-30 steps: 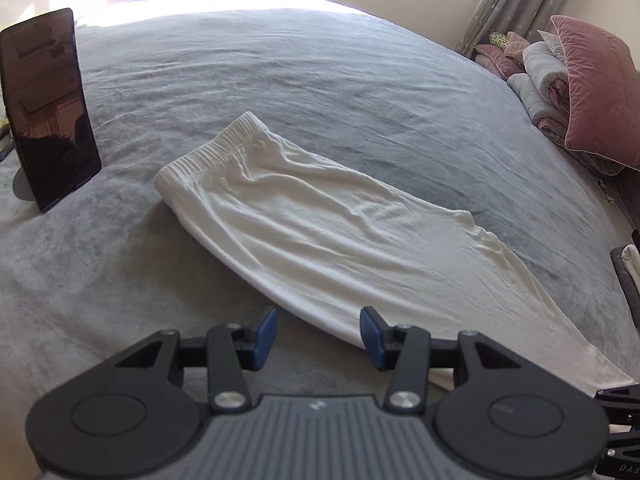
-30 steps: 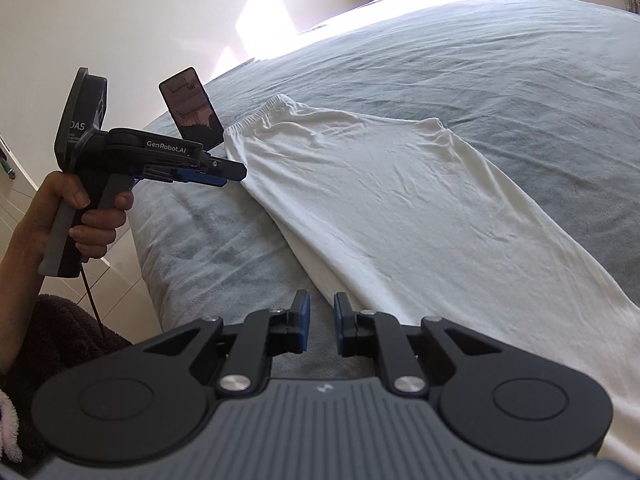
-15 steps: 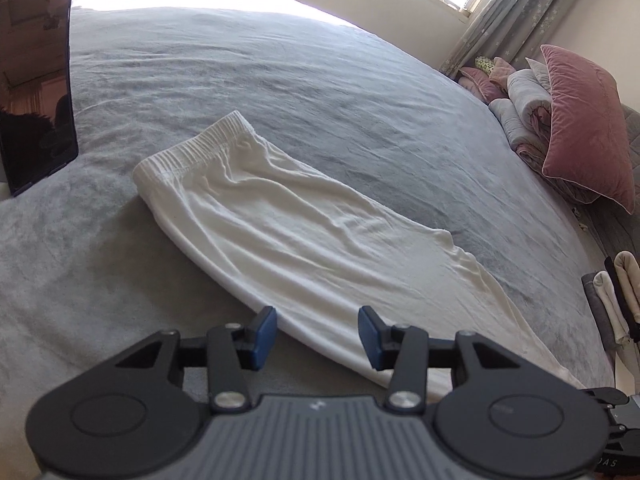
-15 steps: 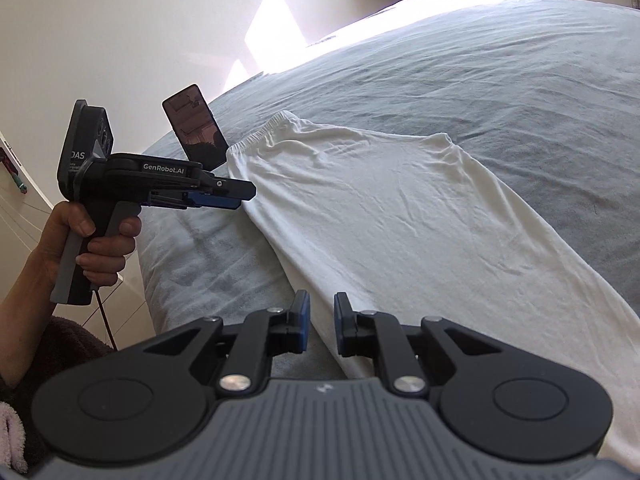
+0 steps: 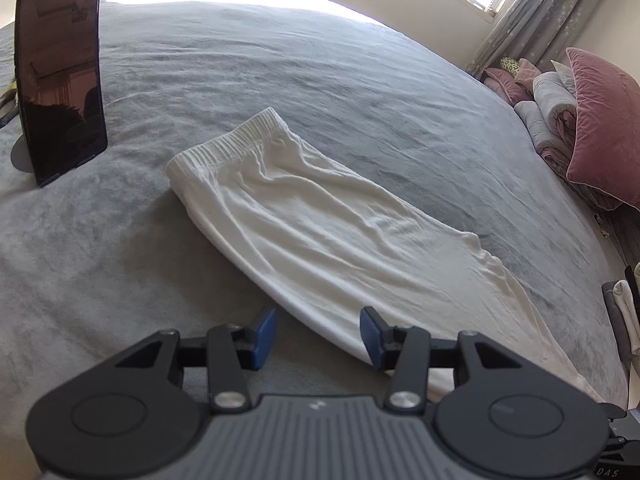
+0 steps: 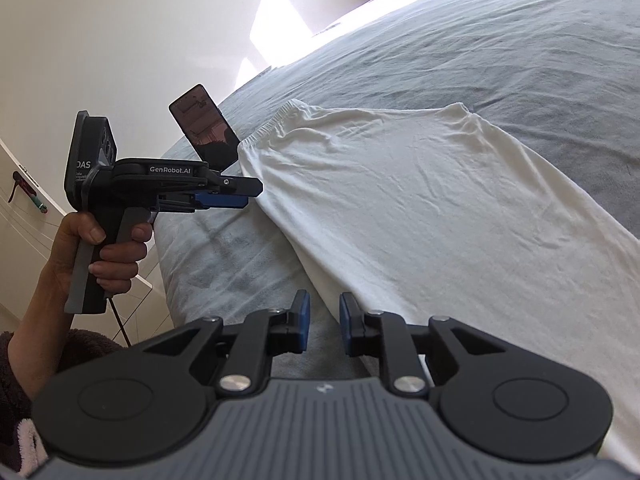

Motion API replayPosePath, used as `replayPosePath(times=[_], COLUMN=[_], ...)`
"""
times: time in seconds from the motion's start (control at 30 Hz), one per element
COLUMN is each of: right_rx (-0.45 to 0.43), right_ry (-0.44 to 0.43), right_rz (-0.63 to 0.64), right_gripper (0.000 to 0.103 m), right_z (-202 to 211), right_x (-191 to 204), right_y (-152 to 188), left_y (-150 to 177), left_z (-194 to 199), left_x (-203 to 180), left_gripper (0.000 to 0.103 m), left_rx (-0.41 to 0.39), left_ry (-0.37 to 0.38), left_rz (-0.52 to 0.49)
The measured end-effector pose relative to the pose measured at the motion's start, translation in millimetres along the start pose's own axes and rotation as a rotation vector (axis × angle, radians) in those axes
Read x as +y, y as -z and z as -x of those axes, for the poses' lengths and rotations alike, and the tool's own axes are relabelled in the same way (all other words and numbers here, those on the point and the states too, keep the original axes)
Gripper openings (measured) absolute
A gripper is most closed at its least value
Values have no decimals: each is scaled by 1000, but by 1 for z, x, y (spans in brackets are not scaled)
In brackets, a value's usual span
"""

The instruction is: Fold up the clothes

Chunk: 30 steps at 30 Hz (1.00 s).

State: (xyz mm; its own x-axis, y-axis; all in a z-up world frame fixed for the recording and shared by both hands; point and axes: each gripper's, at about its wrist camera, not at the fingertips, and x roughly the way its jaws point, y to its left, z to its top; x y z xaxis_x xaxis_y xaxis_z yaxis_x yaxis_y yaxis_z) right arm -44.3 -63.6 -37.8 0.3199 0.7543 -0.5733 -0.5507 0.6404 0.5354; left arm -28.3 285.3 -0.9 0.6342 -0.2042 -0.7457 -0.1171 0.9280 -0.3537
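Bedroom, daylit. Bed (image 5: 360,92) with grey plush cover, wide and lightly creased, lit brightest along its far edge. Pale wall (image 6: 120,40) on one side; window with grey patterned curtain (image 5: 532,12) beyond the far corner. Pink pillow (image 5: 604,128) and rolled bedding (image 5: 548,100) heaped off the bed's right edge.

White trousers (image 5: 320,236): folded lengthwise into one long strip, lying flat on the cover, slanting along the near edge of the bed. Elastic waistband (image 5: 228,144) at the left end, legs running out to the right. Cloth mildly wrinkled.

Phone (image 5: 60,72): dark screen, propped upright on a stand near the bed's left corner, apart from the waistband.

Left gripper (image 5: 318,338): jaws spread wide, empty, just above the near folded edge of the trousers. In the right wrist view it (image 6: 240,194) is held level by a hand (image 6: 108,252) off the bed's edge.

Right gripper (image 6: 324,320): jaws parted by a narrow gap, holding nothing, at the near edge of the trousers.

Open room: broad bare cover beyond and to the left of the trousers.
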Motion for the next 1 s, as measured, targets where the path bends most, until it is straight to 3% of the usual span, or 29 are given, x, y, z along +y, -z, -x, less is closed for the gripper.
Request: replayPosePath(times=[0.17, 0.57, 1.0], right_rx=[-18, -38, -38], right_ry=[8, 60, 308], right_rz=[-20, 22, 479], right_gripper=[20, 20, 20], right_z=[3, 2, -9], right_x=[-7, -10, 36], right_y=[-1, -3, 13], left_y=[-2, -4, -17], left_z=[4, 5, 0], left_x=[-6, 0, 22], left_gripper=[47, 48, 46], left_rx=[-21, -31, -102], left_ry=[30, -23, -137], left_rz=[-13, -8, 77])
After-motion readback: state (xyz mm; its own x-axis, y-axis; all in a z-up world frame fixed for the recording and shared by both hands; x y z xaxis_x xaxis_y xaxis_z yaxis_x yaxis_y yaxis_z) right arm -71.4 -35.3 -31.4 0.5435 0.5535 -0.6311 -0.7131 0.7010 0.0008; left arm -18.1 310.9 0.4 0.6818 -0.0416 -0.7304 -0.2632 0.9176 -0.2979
